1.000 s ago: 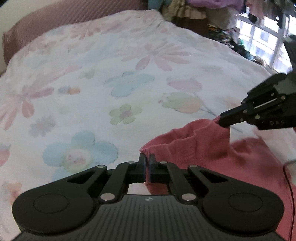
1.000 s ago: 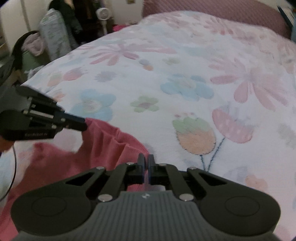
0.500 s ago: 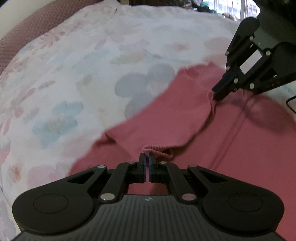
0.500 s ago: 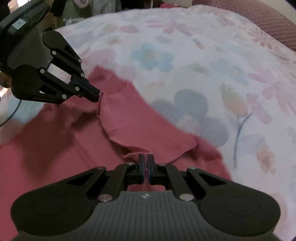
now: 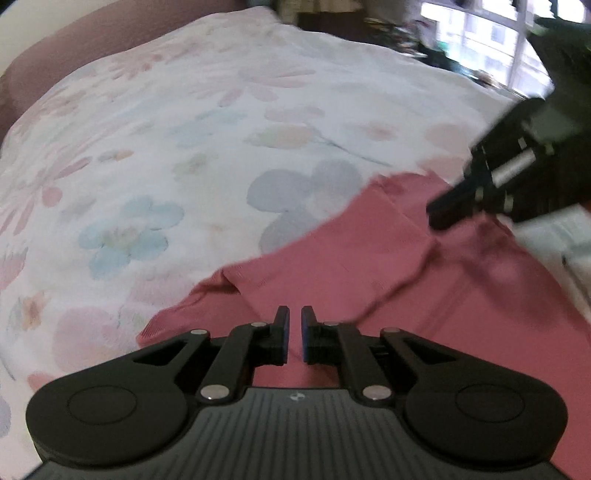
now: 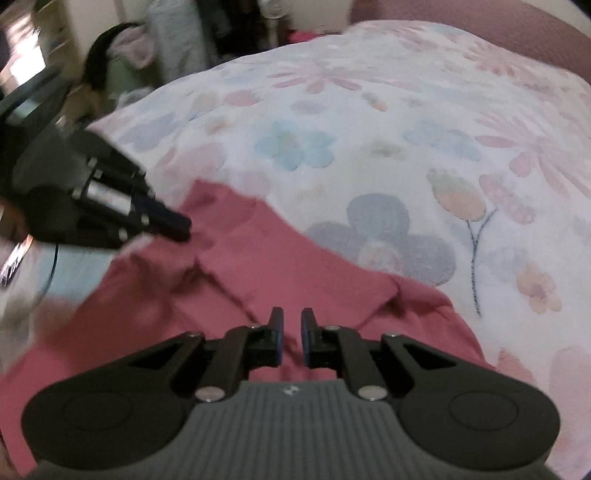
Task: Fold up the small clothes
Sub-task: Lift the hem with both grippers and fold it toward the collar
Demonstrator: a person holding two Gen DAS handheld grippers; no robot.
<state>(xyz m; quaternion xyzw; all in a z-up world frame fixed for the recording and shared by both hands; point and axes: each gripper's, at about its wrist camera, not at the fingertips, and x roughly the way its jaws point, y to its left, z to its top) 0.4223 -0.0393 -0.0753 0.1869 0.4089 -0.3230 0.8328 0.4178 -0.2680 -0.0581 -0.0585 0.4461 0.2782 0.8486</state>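
A pink garment (image 5: 424,288) is spread on a bed covered by a floral bedspread (image 5: 155,155), occupying the lower right of the left wrist view and the lower left of the right wrist view (image 6: 236,273). One panel is seen folded over the rest, its long edge running diagonally from just ahead of each gripper toward the other one. In the left wrist view the left gripper (image 5: 294,338) is placed at the lower centre, its jaws parted by a narrow gap with nothing held; the fold edge lies directly ahead of and beneath the tips. The right gripper (image 6: 291,338) is shown the same way in its own view, jaws slightly apart and empty, over the cloth. Each gripper also appears blurred in the other's view, at the right edge (image 5: 458,206) and the left edge (image 6: 166,221), near the far end of the fold; whether cloth is touched there cannot be told. Both grippers are judged about equally near the garment, one at each end of the fold. A ribbed hem (image 5: 173,321) shows at lower left. A window (image 5: 476,33) is visible at upper right, and piled clothing (image 6: 133,40) at upper left of the right wrist view.
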